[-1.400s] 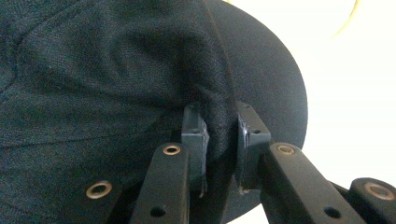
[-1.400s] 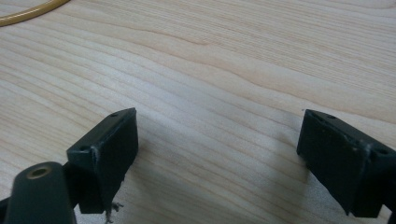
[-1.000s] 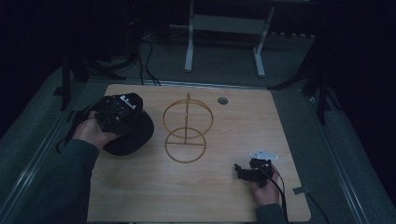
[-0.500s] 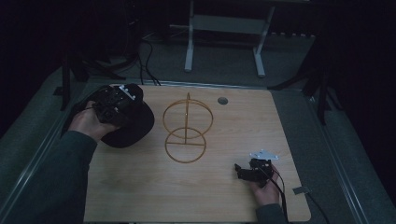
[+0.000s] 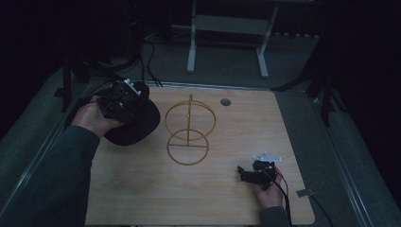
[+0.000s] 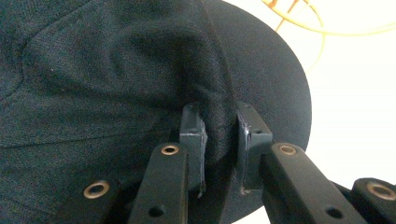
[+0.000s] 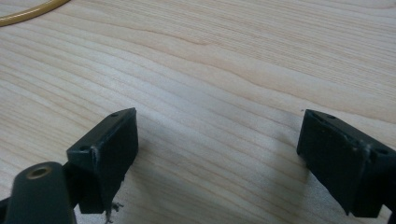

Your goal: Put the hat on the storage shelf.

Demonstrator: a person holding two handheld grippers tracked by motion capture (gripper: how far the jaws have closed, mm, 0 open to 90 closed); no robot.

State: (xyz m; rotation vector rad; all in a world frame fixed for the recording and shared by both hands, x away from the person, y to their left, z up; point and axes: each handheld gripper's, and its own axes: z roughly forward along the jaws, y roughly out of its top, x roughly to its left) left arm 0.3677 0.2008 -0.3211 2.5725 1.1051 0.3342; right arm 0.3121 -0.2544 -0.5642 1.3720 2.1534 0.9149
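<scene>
A black cap (image 5: 136,128) (image 6: 116,70) is at the table's left side. My left gripper (image 5: 128,105) (image 6: 219,135) is shut on a fold of its fabric near the brim; the pads still pinch the fold, though the jaws have just been opening a little. A person's left hand holds that gripper over the cap. A gold wire stand (image 5: 189,127) of two rings on a post stands mid-table, to the cap's right. My right gripper (image 5: 245,173) (image 7: 215,154) rests low over bare wood at the front right, open, with nothing between its jaws.
The wooden table (image 5: 142,198) has a small round grommet (image 5: 225,101) at its far edge. A ring of the wire stand (image 7: 28,14) shows at the top left of the right gripper view. Cables and a metal frame stand on the floor beyond the table.
The left hand has risen and shifted slightly toward the far left, drawing the pinched cap up with it. The right gripper has stayed put.
</scene>
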